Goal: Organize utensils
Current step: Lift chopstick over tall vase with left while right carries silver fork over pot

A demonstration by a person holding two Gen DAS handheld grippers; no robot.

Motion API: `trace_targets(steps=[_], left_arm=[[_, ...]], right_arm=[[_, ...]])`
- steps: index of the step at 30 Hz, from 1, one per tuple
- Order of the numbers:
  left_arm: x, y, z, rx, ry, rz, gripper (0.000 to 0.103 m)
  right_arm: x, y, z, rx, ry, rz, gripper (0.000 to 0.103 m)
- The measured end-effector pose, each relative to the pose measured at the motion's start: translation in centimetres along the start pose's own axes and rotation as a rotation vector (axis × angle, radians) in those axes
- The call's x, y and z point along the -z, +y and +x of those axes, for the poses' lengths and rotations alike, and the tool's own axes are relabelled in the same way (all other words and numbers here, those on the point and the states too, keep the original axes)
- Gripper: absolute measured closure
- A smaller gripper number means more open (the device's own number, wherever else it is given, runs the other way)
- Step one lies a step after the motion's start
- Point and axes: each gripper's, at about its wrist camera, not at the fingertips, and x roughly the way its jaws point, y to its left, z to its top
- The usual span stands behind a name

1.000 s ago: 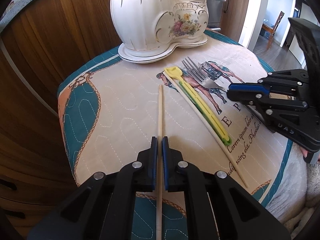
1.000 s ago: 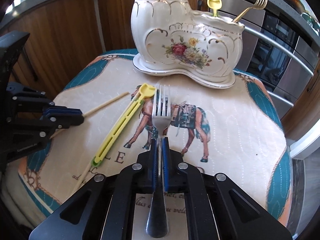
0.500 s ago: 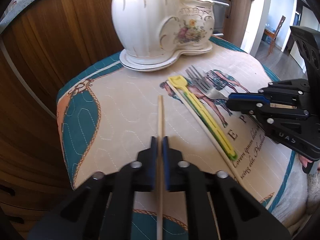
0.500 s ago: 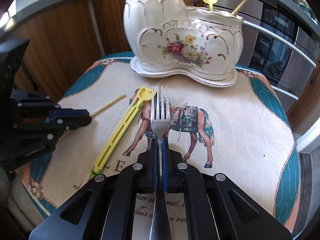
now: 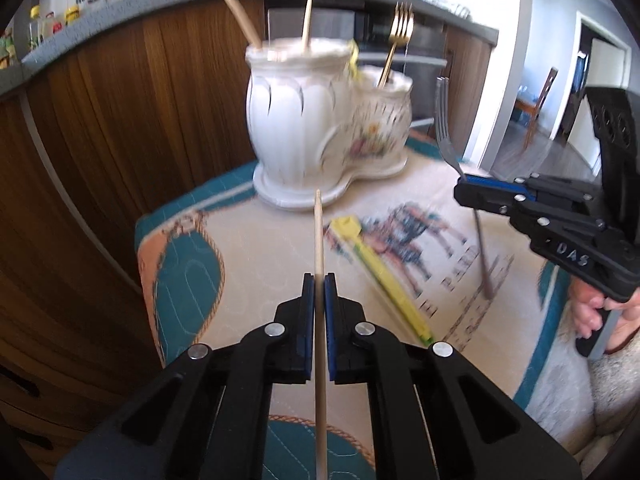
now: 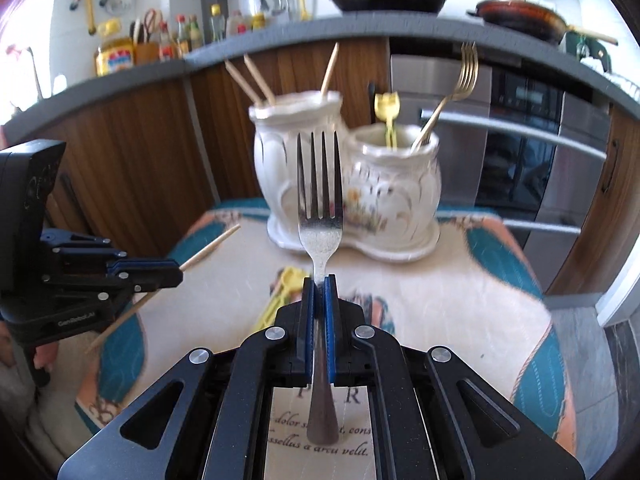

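My left gripper [image 5: 319, 280] is shut on a wooden chopstick [image 5: 318, 236] and holds it above the table, tip toward the white ceramic holder [image 5: 304, 120]. My right gripper [image 6: 319, 282] is shut on a silver fork [image 6: 320, 184], tines up, lifted off the cloth. The holder [image 6: 360, 184] has two compartments: the taller one holds chopsticks [image 6: 256, 80], the lower one a gold fork [image 6: 460, 80] and a yellow utensil [image 6: 387, 108]. A yellow-green utensil [image 5: 380, 272] lies on the cloth. The right gripper also shows in the left wrist view [image 5: 464, 190]; the left gripper shows in the right wrist view [image 6: 176, 274].
The table wears a quilted cloth [image 5: 256, 264] with teal border and a horse print. Wooden cabinets [image 5: 120, 120] stand behind and left. A steel oven [image 6: 540, 152] is at the back right. The counter above carries pans and bottles.
Both grippers have risen off the cloth and tilted up, lifting the chopstick and the fork. The holder now sits lower and farther in both views.
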Motion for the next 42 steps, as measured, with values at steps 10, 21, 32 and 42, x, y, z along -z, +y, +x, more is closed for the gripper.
trace_targets(steps=[10,21,32,42], left_arm=[[-1.8,-1.4,-3.4,0.051,-0.185,0.016,0.098],[-8.1,0.3,-4.9,0.107,-0.428,-0.074,0.098],[-14.3,1.9,-2.9,0.070,-0.607,-0.143,0.098],[-17.4,2.4,0.5,0.012,-0.734,-0.181,0.098]], right_arm=[[-1.2,1.0,-3.4,0.014,-0.190,-0.016,0.097],[-8.0,-0.6,-4.7,0.055,-0.374,0.056,0.097],[-13.0,-4.4,-0.2,0.050,-0.437,0.127,0.097],[-14.0,-5.9,3.0,0.051,-0.416,0.130,0.097]])
